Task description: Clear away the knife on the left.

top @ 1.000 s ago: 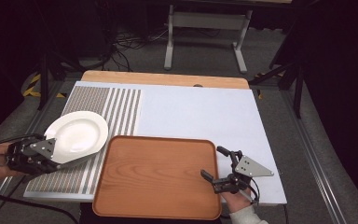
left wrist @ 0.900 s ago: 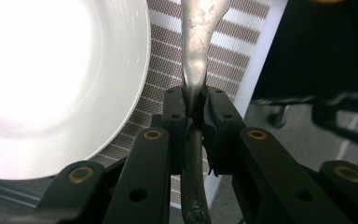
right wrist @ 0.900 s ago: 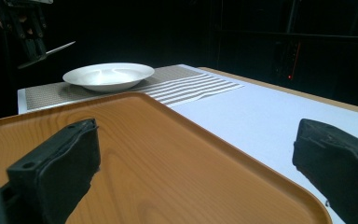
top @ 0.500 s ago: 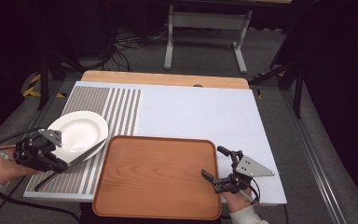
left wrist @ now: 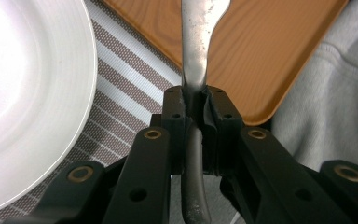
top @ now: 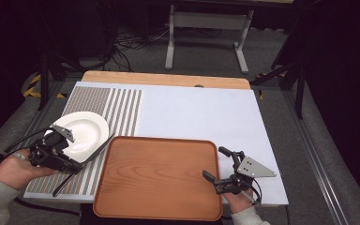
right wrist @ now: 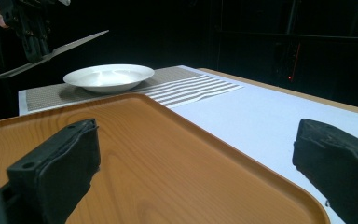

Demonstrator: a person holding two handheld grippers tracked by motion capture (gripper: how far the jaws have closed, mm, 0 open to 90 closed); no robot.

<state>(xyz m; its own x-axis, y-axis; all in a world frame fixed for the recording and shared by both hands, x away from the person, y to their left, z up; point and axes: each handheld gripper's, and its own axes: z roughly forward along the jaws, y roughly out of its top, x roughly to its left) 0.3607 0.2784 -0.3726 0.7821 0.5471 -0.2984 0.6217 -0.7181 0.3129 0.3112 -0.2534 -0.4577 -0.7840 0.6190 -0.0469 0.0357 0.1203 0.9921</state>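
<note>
A long metal knife (top: 91,157) hangs above the striped mat, its tip at the tray's near-left corner. My left gripper (top: 76,165) is shut on the knife's (left wrist: 196,42) middle, pads (left wrist: 176,105) pressed on both sides. A white plate (top: 82,131) rests on the mat just beyond that gripper. The wooden tray (top: 154,180) lies at the front centre. My right gripper (top: 213,163) stands open at the tray's right edge, nothing between its fingers (right wrist: 58,170). In the right gripper view the left gripper (right wrist: 32,44) holds the knife (right wrist: 70,45) above the plate (right wrist: 108,75).
A striped placemat (top: 122,105) covers the left of the white table top (top: 201,117). A wooden strip (top: 168,79) runs along the far edge. A grey sleeve (left wrist: 326,88) lies beside the tray (left wrist: 270,46). Dark floor and a stand lie beyond.
My left gripper has carried the knife rightward toward the tray, now partly over the plate's near rim. The right gripper has stayed put.
</note>
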